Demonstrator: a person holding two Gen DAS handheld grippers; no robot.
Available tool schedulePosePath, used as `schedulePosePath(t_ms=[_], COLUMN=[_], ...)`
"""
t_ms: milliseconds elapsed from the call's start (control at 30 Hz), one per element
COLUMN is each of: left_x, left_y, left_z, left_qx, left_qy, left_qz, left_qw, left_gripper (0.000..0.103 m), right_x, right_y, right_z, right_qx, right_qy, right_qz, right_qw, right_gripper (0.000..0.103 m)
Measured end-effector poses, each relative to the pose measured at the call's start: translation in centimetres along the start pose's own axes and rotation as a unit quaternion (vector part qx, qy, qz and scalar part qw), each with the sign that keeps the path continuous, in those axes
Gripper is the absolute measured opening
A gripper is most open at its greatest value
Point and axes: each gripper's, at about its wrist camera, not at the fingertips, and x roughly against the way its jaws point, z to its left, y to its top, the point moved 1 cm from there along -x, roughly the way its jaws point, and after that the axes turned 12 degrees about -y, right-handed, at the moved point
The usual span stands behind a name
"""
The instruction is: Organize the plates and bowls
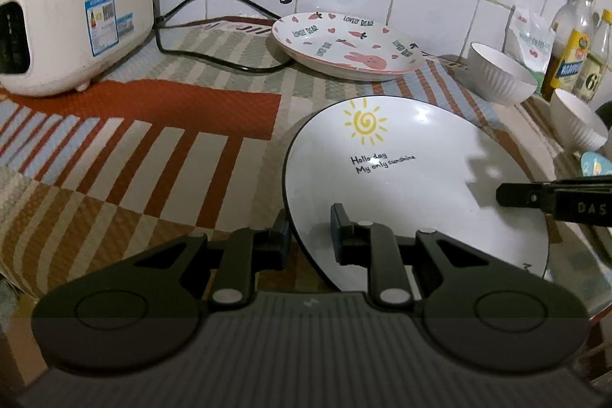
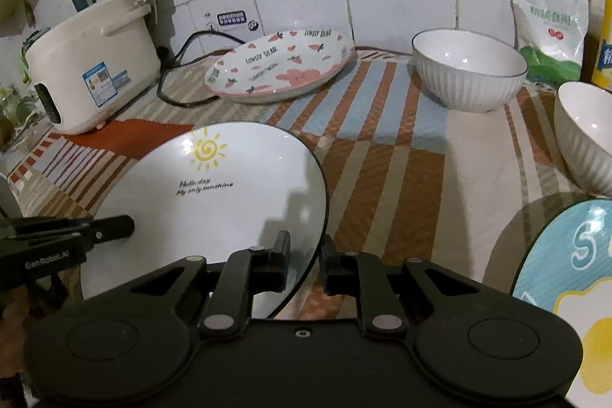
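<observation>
Grippers on the sun plate (image 1: 401, 178) — left gripper (image 1: 310, 236) and right gripper (image 2: 304, 264) each pinch a near rim, holding it tilted above the striped mat (image 2: 401, 159).
Only the right view shows a blue plate (image 2: 566, 274); three plates, two bowls (image 2: 468, 67) — white tiled wall.

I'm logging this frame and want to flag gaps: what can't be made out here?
- Blue plate, right wrist view: cut off by the frame edge; lettering incomplete.
- Sun plate near rim: hidden behind the left gripper and right gripper bodies.
- Rice cooker label: too small to read.
- Bottles: cropped at the edge.
</observation>
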Motion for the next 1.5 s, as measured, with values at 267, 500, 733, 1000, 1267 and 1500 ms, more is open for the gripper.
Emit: schedulePosePath(t_ms=[267, 500, 733, 1000, 1267, 1500], left_x=[2.1, 7.0, 11.5, 15.0, 14.8, 12.4], left_y=[0.3, 0.6, 0.6, 0.1, -1.1, -2.1], left_z=[-0.8, -3.7, -8.0, -12.6, -17.5, -21.4], left_qx=[-0.022, -0.075, -0.125, -0.164, -0.199, -0.234], left_qy=[0.017, 0.011, -0.033, -0.089, -0.116, -0.134], left_qz=[0.0, -0.007, -0.003, -0.001, 0.011, 0.007], left_qw=[0.9996, 0.9971, 0.9916, 0.9824, 0.9731, 0.963], left_gripper=[0.057, 0.072, 0.081, 0.09, 0.092, 0.094], right_x=[4.1, 10.6, 17.5, 24.1, 27.6, 27.7], right_y=[-1.4, -2.2, -3.6, -6.4, -9.8, -12.4], right_z=[0.3, -1.6, -3.7, -5.8, -7.9, -10.3], right_qx=[0.044, 0.049, 0.041, 0.049, 0.043, 0.022], right_qy=[-0.04, -0.038, -0.048, -0.076, -0.098, -0.104], right_qz=[-0.041, -0.069, -0.09, -0.134, -0.164, -0.184], right_qw=[0.997, 0.996, 0.994, 0.987, 0.981, 0.977], right_gripper=[0.056, 0.064, 0.072, 0.086, 0.089, 0.09])
